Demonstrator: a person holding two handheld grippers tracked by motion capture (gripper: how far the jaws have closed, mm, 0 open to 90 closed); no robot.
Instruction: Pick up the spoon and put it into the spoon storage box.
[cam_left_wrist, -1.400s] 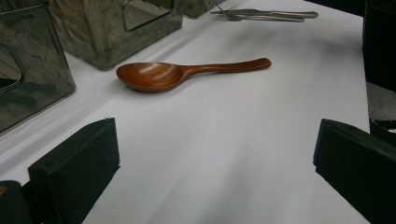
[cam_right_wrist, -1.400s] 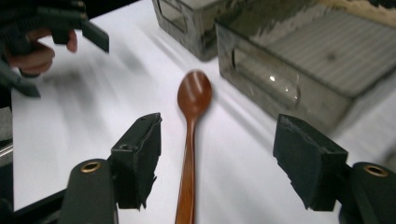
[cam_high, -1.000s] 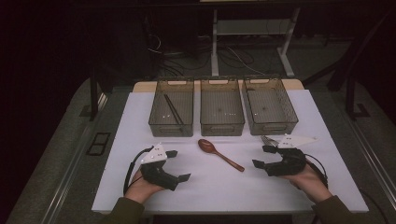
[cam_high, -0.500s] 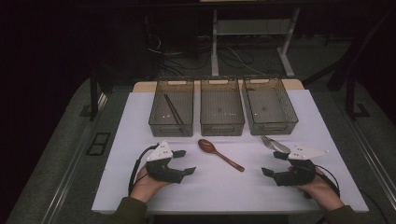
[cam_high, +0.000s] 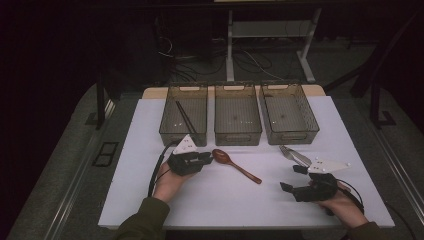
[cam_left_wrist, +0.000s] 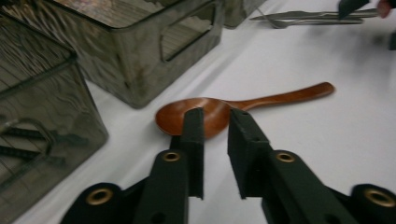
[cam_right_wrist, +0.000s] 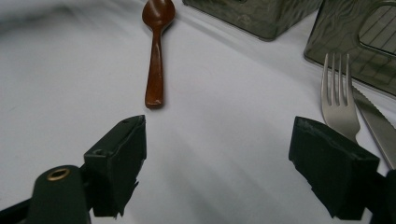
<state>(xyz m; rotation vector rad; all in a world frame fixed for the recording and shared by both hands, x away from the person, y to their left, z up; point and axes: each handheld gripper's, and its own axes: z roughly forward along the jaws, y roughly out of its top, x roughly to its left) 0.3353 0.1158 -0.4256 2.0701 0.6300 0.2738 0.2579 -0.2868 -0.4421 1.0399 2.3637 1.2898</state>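
A brown wooden spoon (cam_high: 235, 164) lies mid-table, bowl to the left. My left gripper (cam_high: 209, 157) sits at that bowl. In the left gripper view its tips (cam_left_wrist: 215, 114) overlap the spoon (cam_left_wrist: 205, 114). The jaws have just been closing, and a narrow gap is left. No pad visibly presses the wood. My right gripper (cam_high: 292, 178) rests near the front right, its jaws spread wide around nothing (cam_right_wrist: 219, 125). A metal fork (cam_right_wrist: 338, 98) and knife (cam_right_wrist: 378, 121) lie just beyond it, with the spoon (cam_right_wrist: 156, 60) farther off.
Three smoky translucent bins (cam_high: 237, 136) stand in a row at the back of the white mat. The left bin (cam_high: 172, 132) holds dark chopsticks (cam_high: 185, 117). The fork and knife (cam_high: 294, 154) lie in front of the right bin (cam_high: 300, 136).
My left hand slid right up to the spoon's bowl and its jaws narrowed from wide to nearly closed. My right hand drew back from the fork toward the front right, jaws a little wider.
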